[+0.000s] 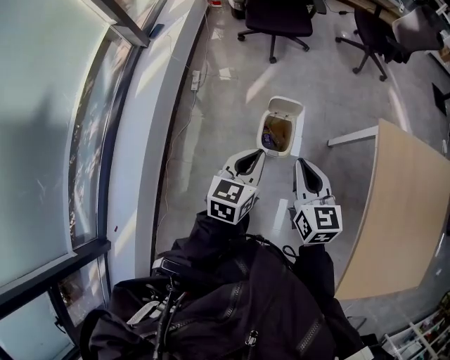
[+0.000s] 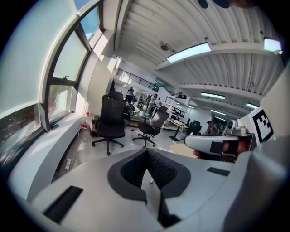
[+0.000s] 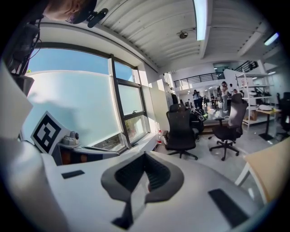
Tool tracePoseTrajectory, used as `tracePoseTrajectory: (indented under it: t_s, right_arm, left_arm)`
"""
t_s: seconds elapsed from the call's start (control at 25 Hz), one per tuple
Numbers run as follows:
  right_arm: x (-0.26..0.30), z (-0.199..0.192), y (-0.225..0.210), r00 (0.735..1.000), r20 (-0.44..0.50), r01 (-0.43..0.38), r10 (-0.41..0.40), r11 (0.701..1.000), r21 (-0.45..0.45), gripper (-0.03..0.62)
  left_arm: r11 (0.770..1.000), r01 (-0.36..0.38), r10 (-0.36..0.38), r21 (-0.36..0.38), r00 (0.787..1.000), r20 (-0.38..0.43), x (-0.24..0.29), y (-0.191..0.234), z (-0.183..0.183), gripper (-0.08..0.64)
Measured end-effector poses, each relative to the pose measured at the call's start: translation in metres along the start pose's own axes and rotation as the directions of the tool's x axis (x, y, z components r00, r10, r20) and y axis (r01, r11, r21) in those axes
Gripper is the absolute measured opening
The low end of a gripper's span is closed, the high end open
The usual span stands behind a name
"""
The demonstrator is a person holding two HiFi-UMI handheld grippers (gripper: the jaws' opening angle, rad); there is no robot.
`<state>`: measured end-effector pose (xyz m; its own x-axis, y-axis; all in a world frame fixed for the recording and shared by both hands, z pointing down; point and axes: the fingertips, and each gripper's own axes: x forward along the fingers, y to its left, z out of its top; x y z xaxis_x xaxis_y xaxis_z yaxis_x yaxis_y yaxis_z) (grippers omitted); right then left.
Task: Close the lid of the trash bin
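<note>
The white trash bin (image 1: 296, 133) stands on the grey floor ahead of me. Its lid (image 1: 287, 107) is tipped up at the far side, and a brownish liner with some rubbish shows inside. Both grippers hang side by side just short of the bin. My left gripper (image 1: 257, 157) is shut and empty, its tip near the bin's near left corner. My right gripper (image 1: 301, 166) is also shut and empty, slightly nearer to me. The gripper views show pads pressed together at the left gripper (image 2: 147, 153) and the right gripper (image 3: 145, 157); the bin is out of their sight.
A light wooden table (image 1: 408, 211) on a white leg fills the right side. Black office chairs (image 1: 278, 21) stand on the far floor. A curved window and white sill (image 1: 140, 140) run along the left, with a power strip (image 1: 195, 79) and cable below.
</note>
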<state>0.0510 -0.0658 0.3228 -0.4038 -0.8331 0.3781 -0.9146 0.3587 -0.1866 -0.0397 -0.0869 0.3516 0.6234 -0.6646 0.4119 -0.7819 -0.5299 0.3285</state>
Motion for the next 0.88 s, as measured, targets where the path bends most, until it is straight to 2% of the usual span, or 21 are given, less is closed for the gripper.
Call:
tracePoseTrajectory:
  t_s: [0.24,0.44,0.72,0.88]
  right_arm:
    - [0.032,-0.008,0.001,0.998,-0.059,-0.017,0.016,1.0,-0.013,0.005]
    - [0.039,-0.034,-0.013,0.994,-0.104,-0.025,0.025,1.0,0.004,0.005]
    - [0.059,-0.085,-0.04,0.978,-0.185,-0.089,0.094,0.995,0.039,0.005]
    - [0.088,-0.117,-0.062,0.966,-0.239,-0.086,0.096,0.995,0.052,0.005]
  left_arm:
    - [0.999,0.007,-0.008,-0.034,0.999,-0.032,0.026,0.023,-0.004,0.002]
    - [0.999,0.005,-0.008,-0.04,0.997,-0.07,0.048,0.021,-0.026,0.002]
    - [0.993,-0.093,0.082,-0.079,0.988,-0.129,0.065,0.034,-0.069,0.002]
    - [0.983,-0.148,0.128,-0.109,0.977,-0.17,0.071,0.053,-0.102,0.002]
